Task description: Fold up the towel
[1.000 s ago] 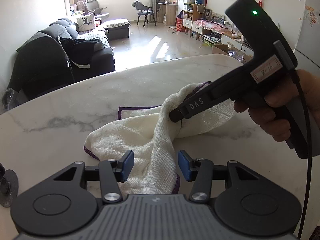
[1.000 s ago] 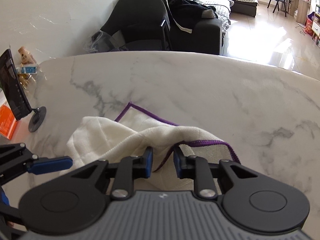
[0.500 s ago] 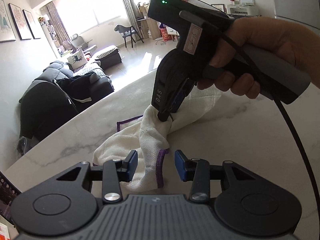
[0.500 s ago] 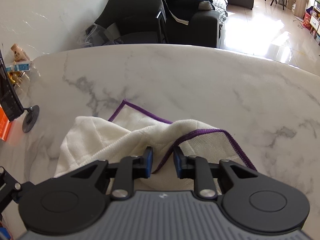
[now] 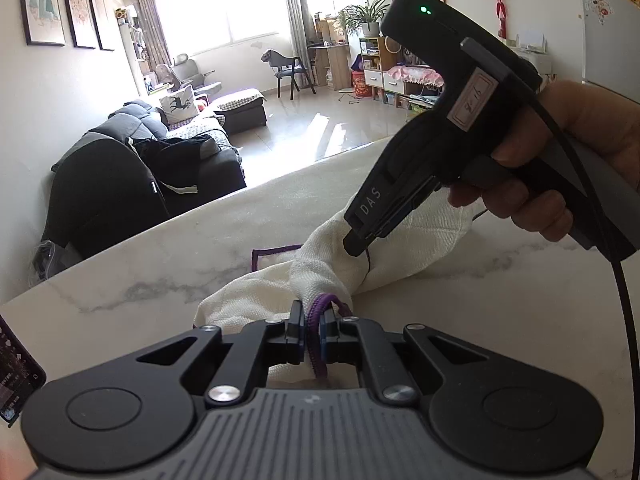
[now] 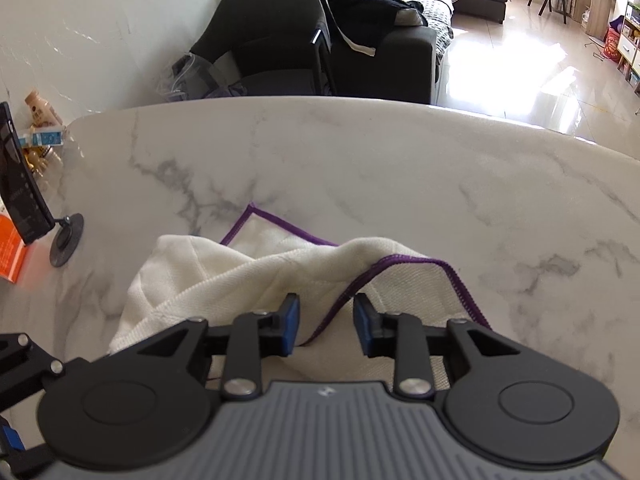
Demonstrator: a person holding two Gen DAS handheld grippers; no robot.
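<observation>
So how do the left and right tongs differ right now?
The left tongs have just closed and are shut on the towel's purple hem; the right tongs have just been opening, with cloth between their pads but not pinched. The left tongs hold a bunched corner; the right tongs sit over a flatter fold where the hem runs. Both have blue pads, point down at the same towel on the table.

Cream waffle-weave towel [image 5: 320,276] with purple hem, crumpled and bunched, lying on white marble table [image 6: 360,168]

Home living room; sofa [image 5: 172,152]; framed pictures [image 5: 60,4]
</observation>
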